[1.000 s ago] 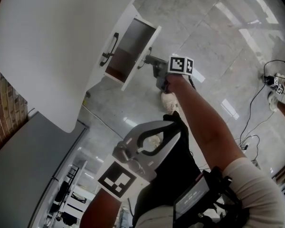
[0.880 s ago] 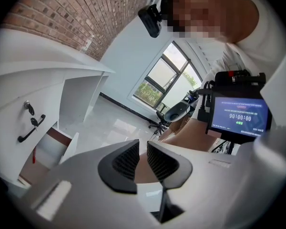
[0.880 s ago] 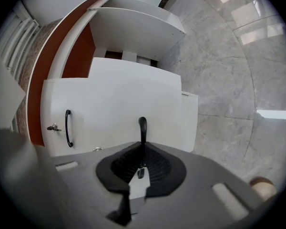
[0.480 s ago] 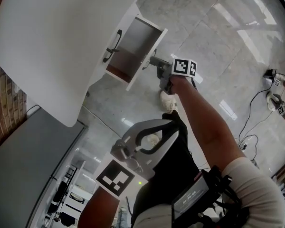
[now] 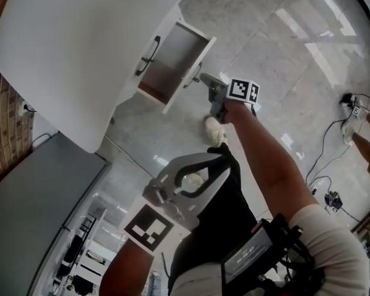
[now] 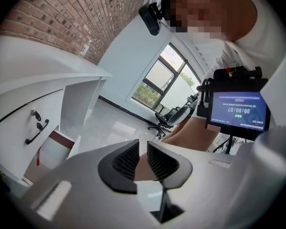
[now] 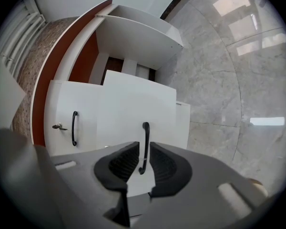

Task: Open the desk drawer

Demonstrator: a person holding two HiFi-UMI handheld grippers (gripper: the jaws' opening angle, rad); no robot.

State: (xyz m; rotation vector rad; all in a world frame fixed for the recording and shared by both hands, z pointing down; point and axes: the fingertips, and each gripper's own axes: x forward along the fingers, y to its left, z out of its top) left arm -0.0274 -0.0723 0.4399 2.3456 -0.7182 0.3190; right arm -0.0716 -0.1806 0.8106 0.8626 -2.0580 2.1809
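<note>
My right tool (image 5: 203, 79) is stretched out to the far side. Its tips are just beside the front of the drawer (image 5: 172, 57), which stands pulled out of the white desk below the edge of the tabletop (image 5: 74, 48). The drawer's inside shows grey, with a red-brown strip at its near left end. In the right gripper view the jaws stand a little apart, and the drawer's black handle (image 7: 145, 137) runs upright in line with the gap. The bar is thinner than the gap, with white showing beside it, so the tool is not clamped on it. I cannot tell whether the left pad (image 7: 124, 163) touches the bar's lower end. Left of the drawer front, on the desk face, sits another handle (image 7: 74, 128) with a key (image 7: 58, 126) in a lock just beside it. My left tool (image 5: 196, 179) is held near and low, close to my body, and points up toward me. Its jaws are a narrow gap apart with nothing between them, and only my arm shows beyond the gap. A screen (image 6: 238, 111) is strapped to my chest on the right. The floor (image 5: 283, 60) is pale, glossy stone, and my shoe (image 5: 214, 130) rests on it just under my right wrist.
</note>
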